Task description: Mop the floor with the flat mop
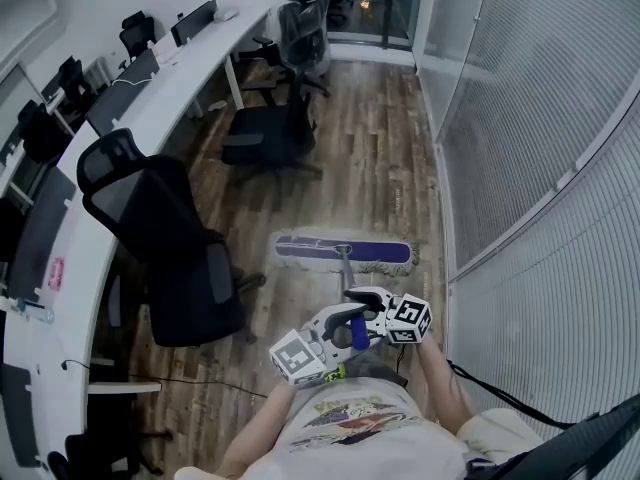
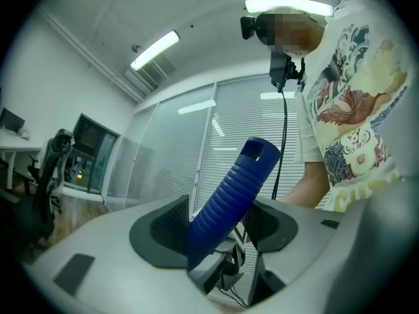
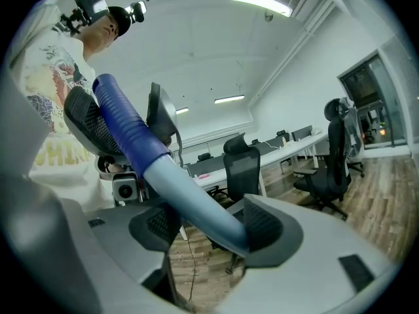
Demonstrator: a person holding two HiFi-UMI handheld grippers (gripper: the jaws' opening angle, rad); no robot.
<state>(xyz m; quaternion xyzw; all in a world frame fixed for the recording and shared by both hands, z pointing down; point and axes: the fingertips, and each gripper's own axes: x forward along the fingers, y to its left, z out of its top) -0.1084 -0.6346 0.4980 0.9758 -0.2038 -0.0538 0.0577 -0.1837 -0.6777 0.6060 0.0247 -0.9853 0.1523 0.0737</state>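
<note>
The flat mop's blue-and-white head (image 1: 343, 252) lies flat on the wood floor straight ahead, its pole (image 1: 346, 273) running back to both grippers at waist height. My left gripper (image 1: 335, 330) is shut on the blue ribbed handle grip (image 2: 230, 191), which stands up between its dark pads (image 2: 169, 229) in the left gripper view. My right gripper (image 1: 374, 306) sits just beyond it, towards the mop head, shut on the pale blue pole (image 3: 190, 195), which crosses its pads (image 3: 256, 229) slantwise. The ribbed grip (image 3: 124, 123) rises beyond toward the person's printed shirt.
A black office chair (image 1: 165, 248) stands close on the left of the mop head, another (image 1: 265, 133) farther up the aisle. A long white desk (image 1: 110, 138) runs along the left. A glass wall with blinds (image 1: 530, 148) lines the right. A black cable (image 1: 175, 380) lies on the floor.
</note>
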